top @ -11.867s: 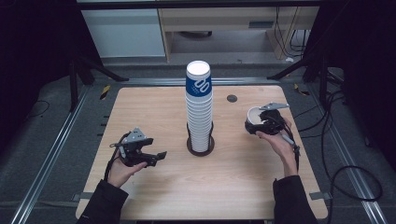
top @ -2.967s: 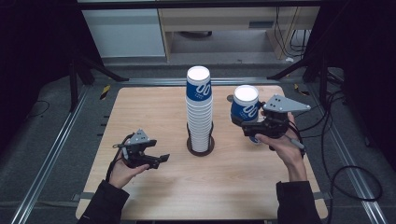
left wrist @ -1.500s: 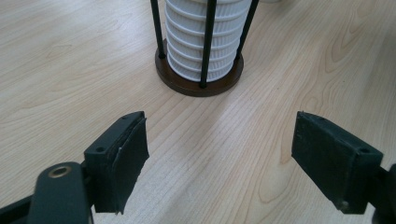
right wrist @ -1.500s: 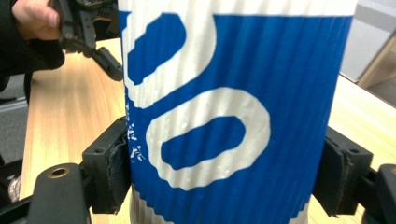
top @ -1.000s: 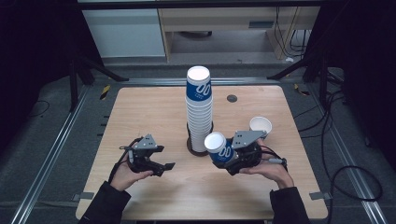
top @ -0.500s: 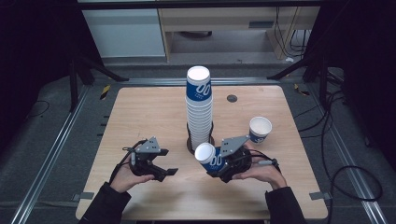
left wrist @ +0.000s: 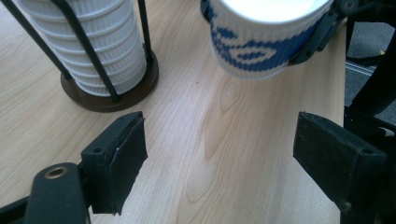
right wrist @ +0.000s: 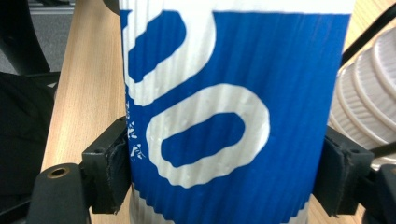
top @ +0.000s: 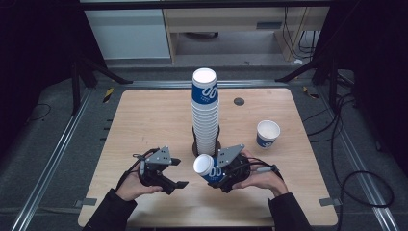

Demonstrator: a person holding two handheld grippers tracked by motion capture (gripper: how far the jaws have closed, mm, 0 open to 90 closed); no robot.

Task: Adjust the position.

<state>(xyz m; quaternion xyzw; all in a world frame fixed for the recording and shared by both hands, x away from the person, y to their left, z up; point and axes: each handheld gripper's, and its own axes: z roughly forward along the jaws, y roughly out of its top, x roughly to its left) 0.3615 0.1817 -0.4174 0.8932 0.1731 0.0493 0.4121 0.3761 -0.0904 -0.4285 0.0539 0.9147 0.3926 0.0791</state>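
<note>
The left hand-held gripper [top: 174, 172] hovered low over the surface [top: 144, 120], its jaws spread wide with nothing between them, the gap facing the cup [top: 208, 168] just to its right. That cup lay tipped on its side, base toward the left hand-held gripper, clamped across its ribbed wall by the right hand-held gripper [top: 219, 174], whose pads pressed both flanks in the right gripper view. Behind the two stood the stack [top: 205, 113] in its wire holder. Farther right, well apart, a second cup [top: 267, 133] stood upright.

The cup looked light, thin-walled paper: stiff enough around the rim, easily crushed mid-wall, the ribs giving decent friction. A gentle hold near the rim or base seemed wisest.

A second earlier, the cup was upright beside the holder; by now it had tilted over and come nearer the left hand-held gripper.
</note>
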